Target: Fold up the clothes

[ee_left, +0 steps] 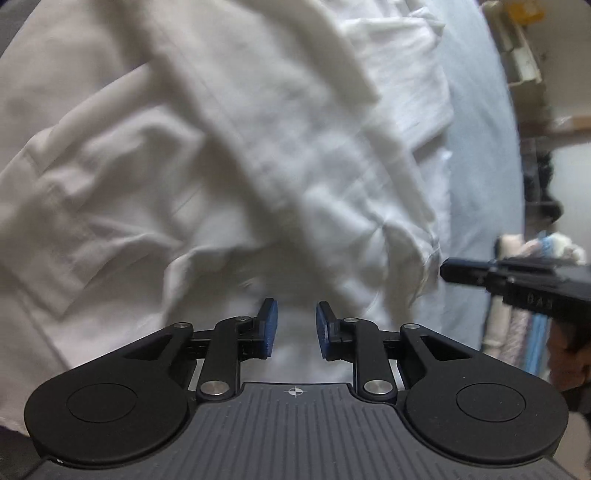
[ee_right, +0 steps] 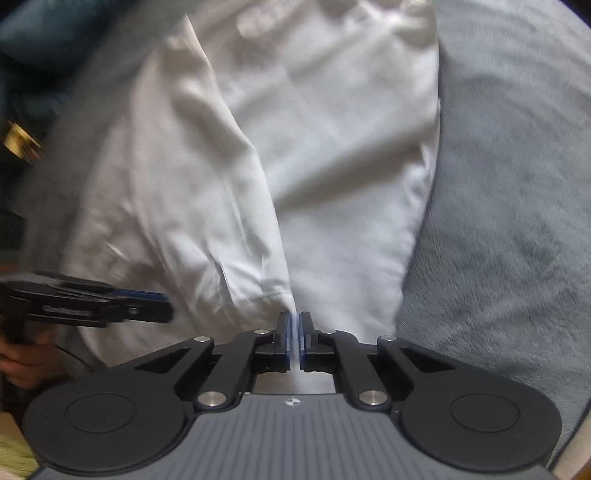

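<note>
A white garment point(ee_left: 221, 155) lies crumpled and partly folded on a grey-blue blanket point(ee_right: 509, 206). My left gripper point(ee_left: 295, 323) hovers over its near edge, its blue pads point(ee_left: 271, 321) apart with nothing pinched between them. In the right wrist view the same garment point(ee_right: 325, 147) runs up the middle. My right gripper point(ee_right: 294, 334) is shut on a thin fold of its near edge, and the cloth shows white between the pads. Each gripper appears in the other's view: the right gripper point(ee_left: 480, 275) from the side, and the left gripper point(ee_right: 147, 306) with a hand below it.
The blanket point(ee_left: 476, 177) reaches to the right of the garment. Shelving point(ee_left: 524, 59) stands beyond the blanket's far right edge, with rolled fabrics point(ee_left: 517, 332) lower down. A dark cushion point(ee_right: 44, 33) and a brass-coloured object point(ee_right: 20, 142) sit at the left in the right wrist view.
</note>
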`<state>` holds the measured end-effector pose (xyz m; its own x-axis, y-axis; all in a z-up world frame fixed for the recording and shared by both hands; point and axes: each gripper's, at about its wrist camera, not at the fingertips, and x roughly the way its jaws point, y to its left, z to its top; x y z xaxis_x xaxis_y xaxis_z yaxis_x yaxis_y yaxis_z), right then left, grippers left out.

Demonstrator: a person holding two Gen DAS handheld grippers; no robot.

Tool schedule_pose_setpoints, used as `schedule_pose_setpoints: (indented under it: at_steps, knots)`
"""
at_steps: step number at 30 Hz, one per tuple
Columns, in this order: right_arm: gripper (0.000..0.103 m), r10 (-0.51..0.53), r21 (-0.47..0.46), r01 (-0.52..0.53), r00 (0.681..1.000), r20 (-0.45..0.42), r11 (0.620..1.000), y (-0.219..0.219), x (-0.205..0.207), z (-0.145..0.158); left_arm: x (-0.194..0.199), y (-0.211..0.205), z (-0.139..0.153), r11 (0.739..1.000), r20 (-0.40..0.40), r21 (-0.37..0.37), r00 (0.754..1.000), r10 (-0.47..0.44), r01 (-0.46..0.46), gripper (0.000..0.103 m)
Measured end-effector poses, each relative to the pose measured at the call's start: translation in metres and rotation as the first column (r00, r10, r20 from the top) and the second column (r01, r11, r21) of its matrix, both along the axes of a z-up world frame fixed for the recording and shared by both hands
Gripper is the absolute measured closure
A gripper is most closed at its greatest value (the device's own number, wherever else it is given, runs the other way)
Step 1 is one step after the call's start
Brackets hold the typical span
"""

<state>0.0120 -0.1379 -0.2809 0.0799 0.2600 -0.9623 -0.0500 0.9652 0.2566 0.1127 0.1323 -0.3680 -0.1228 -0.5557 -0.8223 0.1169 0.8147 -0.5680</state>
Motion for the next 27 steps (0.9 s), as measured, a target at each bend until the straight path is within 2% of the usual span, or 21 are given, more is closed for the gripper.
schedule_pose_setpoints:
  at_steps: [1, 2, 4, 6, 9, 11, 14, 15, 19, 23, 25, 27]
  knots:
    - [0.097, 0.002, -0.027, -0.002, 1.000, -0.015, 1.000, 0.001, 0.000, -0.007, -0.002, 0.004, 0.004, 1.000, 0.006, -0.011, 1.000, -0.017, 0.017, 0.077]
    - [0.097, -0.006, -0.035, 0.006, 1.000, 0.004, 0.999, 0.000, 0.000, -0.002, -0.004, 0.009, 0.009, 0.999, 0.017, -0.020, 0.999, -0.034, 0.034, 0.075]
    - [0.097, -0.022, -0.052, 0.024, 0.999, 0.042, 0.998, -0.002, -0.001, 0.010, -0.008, 0.020, 0.023, 0.997, 0.076, -0.029, 0.995, -0.069, 0.071, 0.073]
    - [0.097, -0.036, -0.066, 0.042, 0.996, 0.080, 0.997, -0.004, -0.001, 0.021, -0.010, 0.032, 0.039, 0.996, 0.167, -0.001, 0.982, -0.082, 0.084, 0.073]
    - [0.097, -0.003, 0.022, -0.001, 0.986, 0.164, 1.000, 0.011, 0.016, 0.038, -0.004, 0.049, 0.051, 0.996, 0.262, 0.016, 0.961, -0.086, 0.085, 0.072]
    - [0.097, 0.032, 0.088, -0.051, 0.980, 0.199, 0.995, 0.029, 0.030, 0.038, 0.001, 0.052, 0.042, 0.993, 0.252, 0.038, 0.961, -0.117, 0.111, 0.072]
    - [0.097, 0.103, 0.100, -0.125, 0.974, 0.201, 0.987, 0.061, 0.044, 0.020, 0.005, 0.057, 0.013, 0.982, 0.192, 0.114, 0.966, -0.171, 0.151, 0.073]
    - [0.097, 0.116, 0.090, -0.135, 0.975, 0.190, 0.987, 0.067, 0.045, 0.009, 0.005, 0.062, 0.009, 0.984, 0.189, 0.091, 0.968, -0.166, 0.151, 0.073]
    - [0.099, 0.186, 0.002, -0.187, 0.978, 0.093, 0.982, 0.077, 0.036, -0.033, 0.017, 0.082, 0.016, 0.996, 0.134, -0.010, 0.987, -0.088, 0.090, 0.072]
    - [0.097, 0.169, 0.023, -0.173, 0.976, 0.138, 0.985, 0.074, 0.047, 0.005, 0.040, 0.120, 0.032, 0.989, 0.153, -0.148, 0.987, 0.048, -0.026, 0.071]
    - [0.094, 0.156, 0.041, -0.168, 0.966, 0.206, 0.985, 0.075, 0.063, 0.027, 0.061, 0.138, 0.038, 0.980, 0.188, -0.163, 0.972, 0.143, -0.113, 0.071]
    - [0.091, 0.152, 0.048, -0.172, 0.948, 0.278, 0.984, 0.081, 0.087, 0.044, 0.086, 0.149, 0.042, 0.975, 0.254, -0.135, 0.945, 0.209, -0.179, 0.071]
